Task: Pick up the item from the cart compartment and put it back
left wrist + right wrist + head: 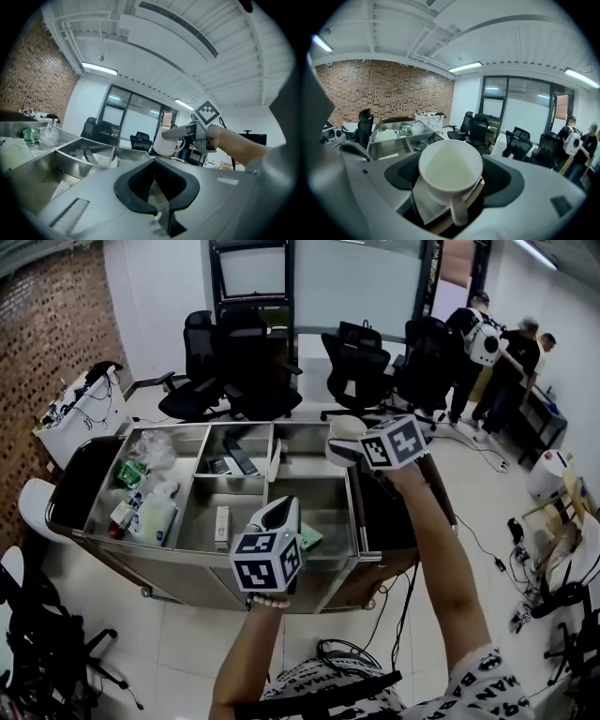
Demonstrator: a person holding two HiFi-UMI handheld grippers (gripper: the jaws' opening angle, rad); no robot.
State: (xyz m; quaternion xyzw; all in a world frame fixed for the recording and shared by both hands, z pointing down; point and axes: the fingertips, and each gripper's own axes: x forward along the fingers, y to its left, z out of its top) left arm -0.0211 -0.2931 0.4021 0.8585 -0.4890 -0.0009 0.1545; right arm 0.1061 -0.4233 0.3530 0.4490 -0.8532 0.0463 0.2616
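While the right claw (pixel 451 199) clamps the white mug (pixel 450 171) by its body, handle toward the camera, the mug sits in the air above the far right corner of the steel cart (pixel 150 542), clear of every compartment. Pick-up half looks done. Left to do, as I judge it: lower the mug into a compartment, open the claw, back off. Which compartment is meant, I cannot tell. Left claw (pixel 277 512) hovers over the cart's near edge, jaws together, nothing between them. Near right compartment holds a green packet (pixel 310 538).
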